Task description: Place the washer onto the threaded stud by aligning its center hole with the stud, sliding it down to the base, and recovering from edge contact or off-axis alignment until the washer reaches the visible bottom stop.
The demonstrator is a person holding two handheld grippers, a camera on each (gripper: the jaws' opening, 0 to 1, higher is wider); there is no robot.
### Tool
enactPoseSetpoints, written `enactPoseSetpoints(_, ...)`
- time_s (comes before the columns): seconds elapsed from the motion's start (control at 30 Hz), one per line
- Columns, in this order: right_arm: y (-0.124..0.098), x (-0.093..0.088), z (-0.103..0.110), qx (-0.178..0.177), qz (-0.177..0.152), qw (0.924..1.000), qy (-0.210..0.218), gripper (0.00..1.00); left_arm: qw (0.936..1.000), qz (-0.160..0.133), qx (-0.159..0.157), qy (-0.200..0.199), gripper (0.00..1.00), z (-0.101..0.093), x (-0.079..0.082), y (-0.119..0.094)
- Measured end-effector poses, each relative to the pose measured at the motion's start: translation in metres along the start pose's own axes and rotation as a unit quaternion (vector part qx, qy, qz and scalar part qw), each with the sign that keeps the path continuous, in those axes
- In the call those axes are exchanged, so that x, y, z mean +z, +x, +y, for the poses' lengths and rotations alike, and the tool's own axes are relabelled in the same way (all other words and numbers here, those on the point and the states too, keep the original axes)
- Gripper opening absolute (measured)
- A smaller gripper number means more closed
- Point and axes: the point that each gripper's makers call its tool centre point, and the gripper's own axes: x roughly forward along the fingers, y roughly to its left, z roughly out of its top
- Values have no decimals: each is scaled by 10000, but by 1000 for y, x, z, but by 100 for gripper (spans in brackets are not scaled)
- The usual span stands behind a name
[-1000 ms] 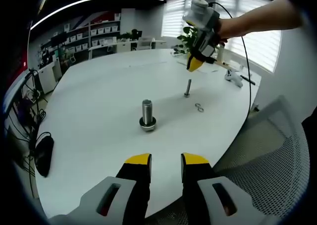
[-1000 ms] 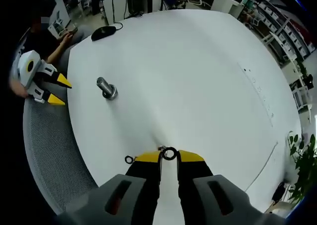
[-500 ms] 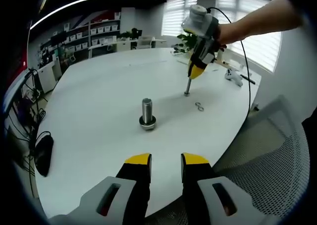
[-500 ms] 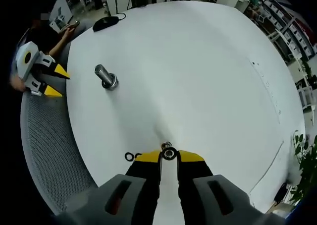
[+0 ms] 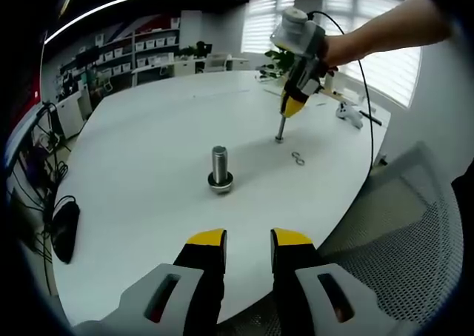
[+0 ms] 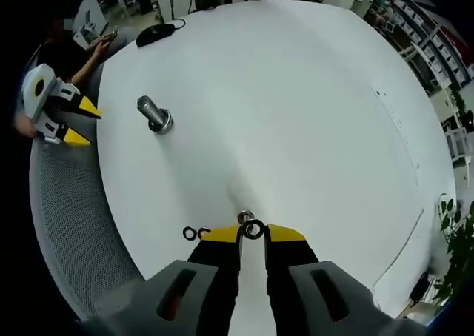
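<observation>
In my right gripper view, my right gripper (image 6: 253, 232) has its yellow-tipped jaws drawn close together, pinching a small dark washer (image 6: 253, 230) right at the tips. Touching the far side of that ring, just past my tips, is the top of a slim threaded stud (image 6: 244, 217), standing on the white table (image 6: 311, 114); the washer's hole sits a little to the right of the stud's top, and I cannot tell whether it has caught on the thread. Just left of my left jaw, two spare washers (image 6: 194, 233) lie flat on the table, touching each other. Farther ahead and to the left stands a thick bolt (image 6: 153, 115) with a wide collar at its base. Beyond that, off the table edge at far left, my left gripper (image 6: 78, 123) hangs over a grey mesh chair (image 6: 74, 225), its yellow jaws spread apart with nothing between them.

In my left gripper view, my left gripper (image 5: 247, 240) rises from the bottom, jaws parted and empty, above the near edge of the table (image 5: 148, 129). Straight ahead stands the thick bolt (image 5: 220, 169). Farther on and to the right the spare washers (image 5: 298, 158) lie flat, and just behind them rises the threaded stud (image 5: 281, 131). My right gripper (image 5: 293, 105) comes down onto its top, held by my hand (image 5: 337, 51).
</observation>
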Motion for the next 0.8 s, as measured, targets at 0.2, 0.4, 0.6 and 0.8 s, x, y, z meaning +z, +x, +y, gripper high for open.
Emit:
enactPoseSetpoints(0.2,0,2,1,18,-48,10000,70,14,10000,-4,-7,-5,22,0,0,0)
enactPoseSetpoints(0.4,0,5,1,15,-102,9999,54,14,10000,-8,-1,-13,22,0,0,0)
enactPoseSetpoints(0.6,1,8,0,40,-106,9999,24,14,10000,-9,7,-14,22,0,0,0)
enactPoseSetpoints(0.8,1,9,0,69,-116,9999,84,14,10000,-18,21,-21,22,1,1,-1)
